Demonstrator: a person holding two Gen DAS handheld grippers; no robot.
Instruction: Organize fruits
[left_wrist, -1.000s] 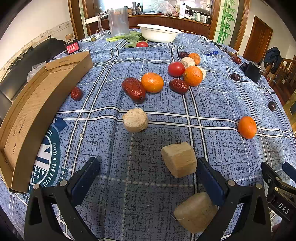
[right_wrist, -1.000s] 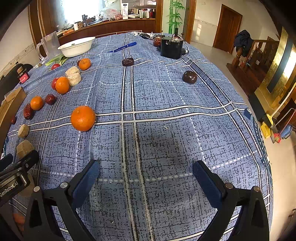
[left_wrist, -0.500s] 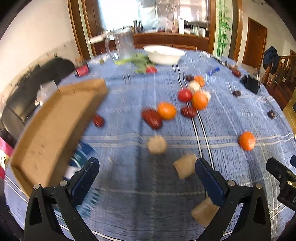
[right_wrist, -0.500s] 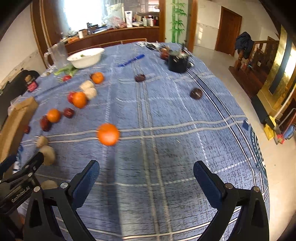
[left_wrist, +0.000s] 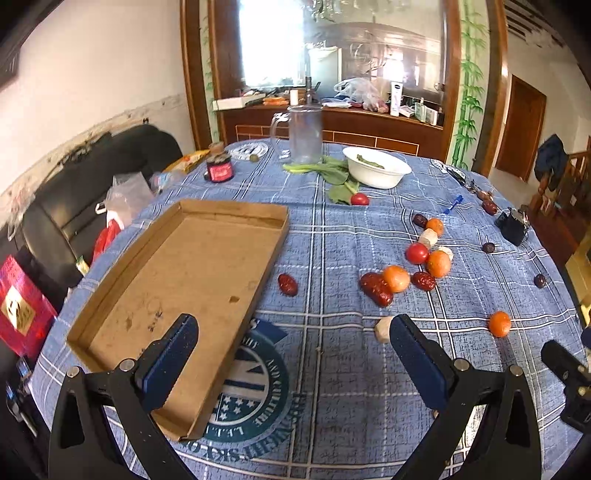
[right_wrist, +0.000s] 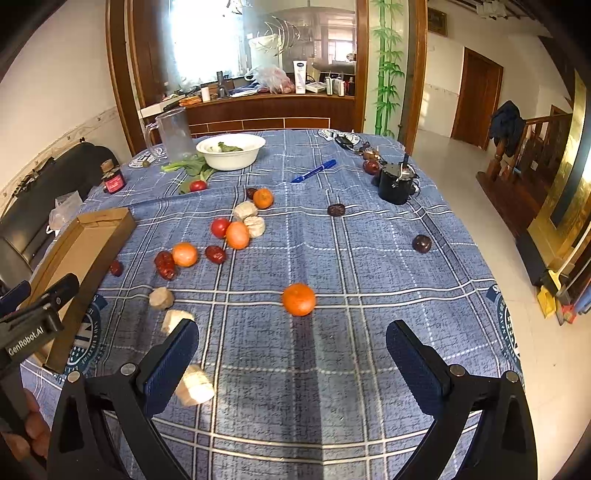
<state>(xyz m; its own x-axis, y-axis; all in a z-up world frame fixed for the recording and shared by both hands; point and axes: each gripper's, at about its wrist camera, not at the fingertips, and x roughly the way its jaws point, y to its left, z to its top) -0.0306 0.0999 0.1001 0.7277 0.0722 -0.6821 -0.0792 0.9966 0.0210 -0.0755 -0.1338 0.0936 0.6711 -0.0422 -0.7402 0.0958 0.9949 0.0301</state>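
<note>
A: Fruits status: none sorted. The cardboard tray along the table's left edge holds nothing. Mandarins, red dates and a tomato sit clustered mid-table; one mandarin lies apart, toward the near edge.

B: Tool state?

A: I read the left gripper as released, jaws wide, over the tray's near corner. The right gripper is likewise released, grasping nothing, facing the lone mandarin.

B: Remaining work?

A: In my judgement, all of it: every piece awaits transfer.
</note>
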